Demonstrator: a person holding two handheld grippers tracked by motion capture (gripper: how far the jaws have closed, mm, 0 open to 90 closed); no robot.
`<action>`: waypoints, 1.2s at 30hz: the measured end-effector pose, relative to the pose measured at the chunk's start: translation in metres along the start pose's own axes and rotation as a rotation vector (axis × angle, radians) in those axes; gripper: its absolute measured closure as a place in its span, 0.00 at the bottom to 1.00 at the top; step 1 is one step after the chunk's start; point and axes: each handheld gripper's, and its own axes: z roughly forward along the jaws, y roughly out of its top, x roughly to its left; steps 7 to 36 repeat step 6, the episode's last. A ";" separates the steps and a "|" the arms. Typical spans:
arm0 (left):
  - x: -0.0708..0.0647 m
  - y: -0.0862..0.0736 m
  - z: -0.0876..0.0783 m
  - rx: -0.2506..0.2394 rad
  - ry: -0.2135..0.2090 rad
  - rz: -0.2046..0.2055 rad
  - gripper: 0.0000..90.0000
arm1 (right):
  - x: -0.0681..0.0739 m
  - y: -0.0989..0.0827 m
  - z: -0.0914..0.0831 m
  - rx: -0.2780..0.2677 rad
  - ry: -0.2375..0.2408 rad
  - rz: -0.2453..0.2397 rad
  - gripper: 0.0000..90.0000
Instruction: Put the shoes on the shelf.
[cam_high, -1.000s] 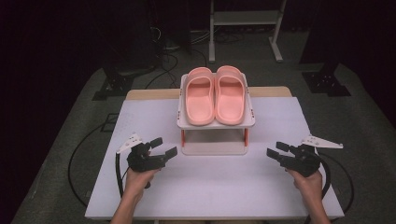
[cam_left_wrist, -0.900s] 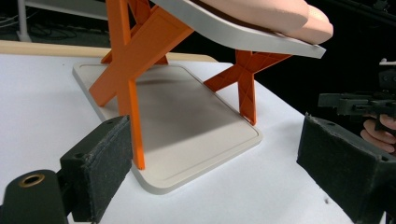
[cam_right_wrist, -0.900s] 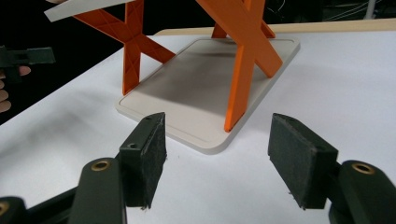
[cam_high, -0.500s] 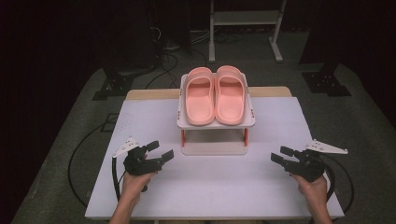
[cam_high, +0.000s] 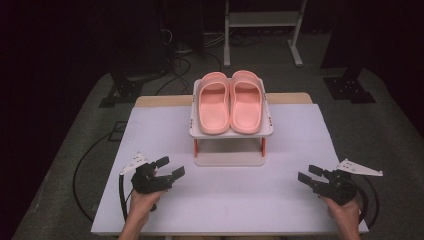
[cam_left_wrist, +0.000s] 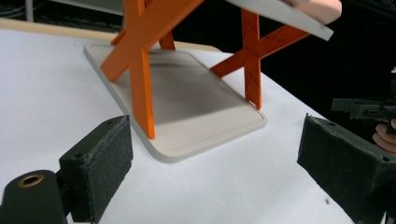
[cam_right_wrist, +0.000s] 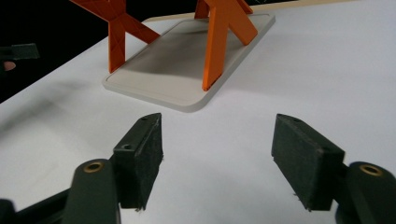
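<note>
**Both grippers empty, slippers on rack**

Pink slippers sit side by side on the top shelf of a small rack, mid-table. Left gripper hangs spread wide near the rack's front left, nothing between the pads. Right gripper, well apart at front right, has just been opening; also empty.

The left gripper and right gripper are matte black, each topped by a pale grey three-cornered plate and trailing a black cable that loops off the white table. Their jaws are blocky, faced with coarse dark pads, with brass-ringed holes at the bases. Both forearms are bare, sleeveless.
</note>
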 end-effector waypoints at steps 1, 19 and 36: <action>0.000 -0.002 0.000 0.000 0.000 -0.001 0.11 | 0.000 -0.002 -0.002 -0.001 -0.002 0.003 0.36; 0.000 -0.013 -0.003 -0.014 0.001 -0.005 0.11 | 0.001 -0.013 -0.011 -0.019 -0.007 -0.004 0.33; 0.000 -0.013 -0.003 -0.014 0.001 -0.005 0.11 | 0.001 -0.013 -0.011 -0.019 -0.007 -0.004 0.33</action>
